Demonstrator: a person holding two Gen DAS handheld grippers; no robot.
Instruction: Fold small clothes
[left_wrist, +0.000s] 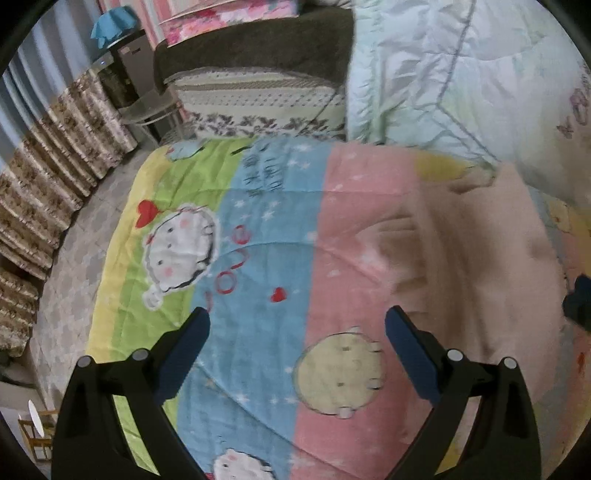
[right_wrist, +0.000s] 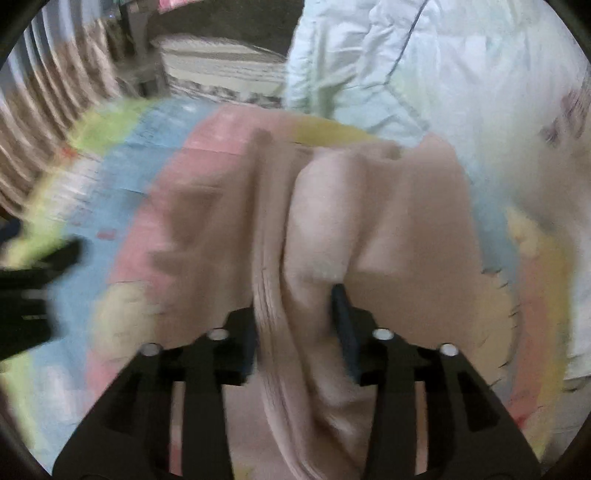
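Pink garment (left_wrist: 480, 258) lies rumpled on the cartoon bedsheet (left_wrist: 258, 258), right side of the left wrist view; left tool (left_wrist: 297, 317) hovers wide apart over the sheet, nothing between the pads. Right wrist view, blurred: a bunched fold of the garment (right_wrist: 306, 258) sits between the right tool (right_wrist: 295, 306) fingers; grip cannot be told.

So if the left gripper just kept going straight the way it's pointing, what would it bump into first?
Probably the cartoon bedsheet. The left gripper stands open and empty above its blue and pink stripes, and nothing shows between the fingers and the fabric. The beige garment lies off to the right. Depth is hard to judge here.
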